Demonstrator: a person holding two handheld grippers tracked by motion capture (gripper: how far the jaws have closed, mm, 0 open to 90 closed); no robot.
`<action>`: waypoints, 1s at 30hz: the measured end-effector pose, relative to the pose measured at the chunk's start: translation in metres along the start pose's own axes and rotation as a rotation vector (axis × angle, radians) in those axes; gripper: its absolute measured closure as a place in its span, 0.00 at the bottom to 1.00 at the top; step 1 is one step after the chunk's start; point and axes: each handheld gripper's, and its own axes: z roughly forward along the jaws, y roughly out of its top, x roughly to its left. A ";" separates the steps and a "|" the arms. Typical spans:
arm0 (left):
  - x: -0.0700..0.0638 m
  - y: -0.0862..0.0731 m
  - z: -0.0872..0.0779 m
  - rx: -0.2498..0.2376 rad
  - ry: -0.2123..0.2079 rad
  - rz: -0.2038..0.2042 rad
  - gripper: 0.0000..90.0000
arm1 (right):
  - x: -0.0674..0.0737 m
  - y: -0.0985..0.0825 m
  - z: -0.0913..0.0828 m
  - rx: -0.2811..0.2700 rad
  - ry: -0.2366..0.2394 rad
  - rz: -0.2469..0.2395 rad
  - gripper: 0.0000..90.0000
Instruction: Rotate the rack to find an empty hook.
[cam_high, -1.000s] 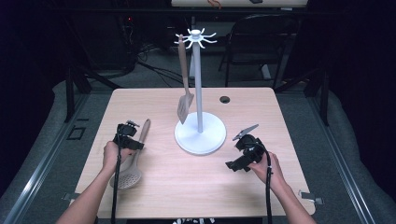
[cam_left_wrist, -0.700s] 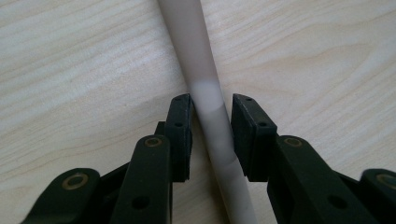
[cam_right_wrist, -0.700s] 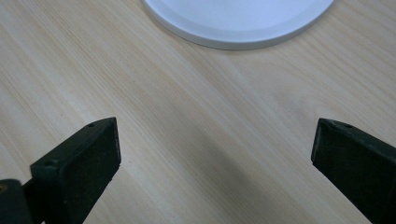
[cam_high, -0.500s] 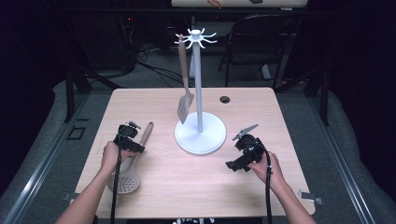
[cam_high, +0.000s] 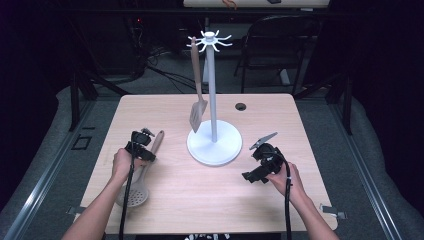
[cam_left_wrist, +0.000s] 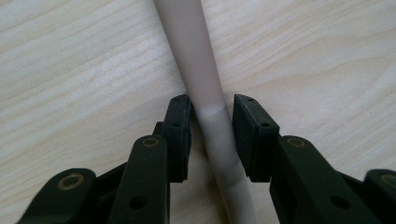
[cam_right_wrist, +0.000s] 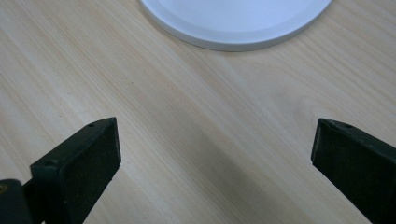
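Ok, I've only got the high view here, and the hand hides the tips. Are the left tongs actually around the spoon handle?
Observer: Yes. In the left gripper view the left tongs straddle the spoon handle, one jaw on each side.
Operator: Clamped on it?
Observer: It doesn't look so. A slim gap shows beside each jaw, and the handle lies on the table.
Operator: And the right tongs?
Observer: The right tongs are wide open over bare wood, with the stand's white base just ahead of them.
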 end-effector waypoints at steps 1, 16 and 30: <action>0.000 0.000 0.000 -0.006 -0.009 -0.004 0.77 | 0.000 0.000 0.000 0.000 -0.001 0.000 0.01; 0.006 -0.012 -0.016 -0.124 -0.084 -0.060 0.83 | 0.001 0.000 0.000 0.012 -0.008 -0.008 0.01; 0.004 -0.022 -0.035 -0.263 -0.058 -0.054 0.84 | 0.001 0.000 0.000 0.018 -0.012 -0.008 0.02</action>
